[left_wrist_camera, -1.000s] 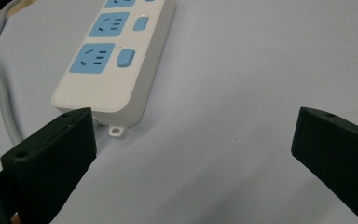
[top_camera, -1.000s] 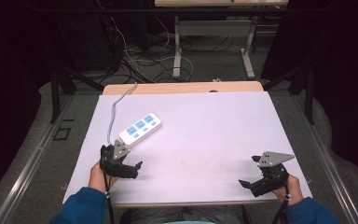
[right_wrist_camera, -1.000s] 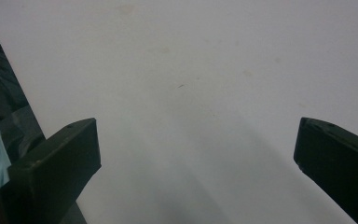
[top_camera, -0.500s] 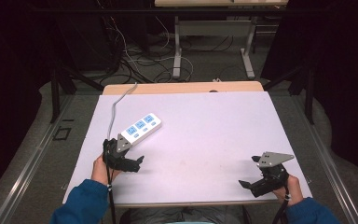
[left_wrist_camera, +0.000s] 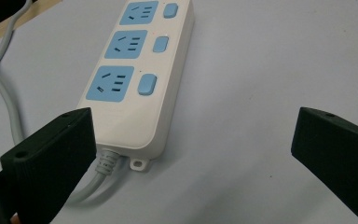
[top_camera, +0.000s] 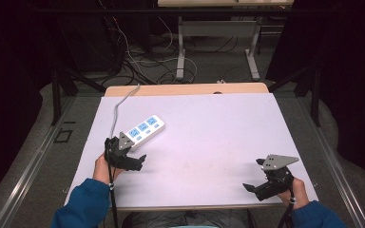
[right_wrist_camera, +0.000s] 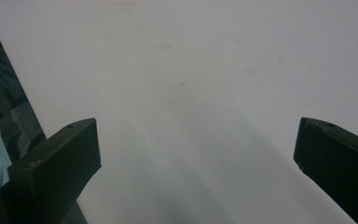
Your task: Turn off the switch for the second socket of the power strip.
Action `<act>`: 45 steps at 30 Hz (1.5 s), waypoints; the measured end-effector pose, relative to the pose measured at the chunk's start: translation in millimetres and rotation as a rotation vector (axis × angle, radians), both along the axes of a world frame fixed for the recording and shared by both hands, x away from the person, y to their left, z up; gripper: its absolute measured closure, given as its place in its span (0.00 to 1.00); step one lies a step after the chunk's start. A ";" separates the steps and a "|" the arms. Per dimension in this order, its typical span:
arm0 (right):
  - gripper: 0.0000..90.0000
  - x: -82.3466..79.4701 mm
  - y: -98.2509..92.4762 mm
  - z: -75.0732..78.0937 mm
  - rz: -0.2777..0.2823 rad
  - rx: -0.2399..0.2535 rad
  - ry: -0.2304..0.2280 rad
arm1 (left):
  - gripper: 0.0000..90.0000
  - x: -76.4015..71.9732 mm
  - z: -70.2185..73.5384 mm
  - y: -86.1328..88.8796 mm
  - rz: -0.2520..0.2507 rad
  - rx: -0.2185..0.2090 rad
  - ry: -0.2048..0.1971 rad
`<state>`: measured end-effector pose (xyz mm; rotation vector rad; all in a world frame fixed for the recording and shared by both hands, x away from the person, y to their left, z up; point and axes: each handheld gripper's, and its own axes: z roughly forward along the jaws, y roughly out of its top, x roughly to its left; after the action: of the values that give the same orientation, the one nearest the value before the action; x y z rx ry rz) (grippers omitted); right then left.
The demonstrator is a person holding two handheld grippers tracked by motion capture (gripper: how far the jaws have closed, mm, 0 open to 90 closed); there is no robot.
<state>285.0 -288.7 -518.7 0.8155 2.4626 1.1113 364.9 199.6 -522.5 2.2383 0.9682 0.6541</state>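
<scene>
Since one second ago, your left tongs point(top_camera: 132, 160) have crept forward toward the power strip point(top_camera: 144, 129), while your right tongs point(top_camera: 255, 186) remain where they were. Power strip: a white bar with three blue sockets and three blue switches, lying flat on the left half of the counter point(top_camera: 209, 128), its long axis slanting away to the right in the high view. Its grey cable point(top_camera: 117, 108) leaves the near end and runs off over the counter's far edge. Left tongs: jaws spread wide and empty, just short of the strip's cable end; in the left gripper view the left jaw overlaps that near corner of the strip point(left_wrist_camera: 137, 70). Right tongs: jaws likewise wide apart, holding nothing, above bare counter near the front right corner, well apart from the strip.
</scene>
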 end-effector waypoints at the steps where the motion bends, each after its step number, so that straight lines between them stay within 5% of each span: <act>1: 0.00 0.0 -0.1 0.0 0.000 -0.001 0.000 | 0.00 0.0 0.0 0.0 0.000 0.000 0.000; 11: 0.00 -0.2 -0.3 0.3 0.001 -0.012 0.011 | 0.00 14.0 -2.7 -1.6 0.016 0.021 -0.004; 45: 0.00 0.3 0.0 0.1 0.010 -0.021 0.012 | 0.01 51.1 5.0 -4.1 0.067 -0.005 -0.049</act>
<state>285.3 -288.7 -518.5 0.8071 2.4868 1.0855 416.0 195.5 -517.5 2.1832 1.0223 0.7324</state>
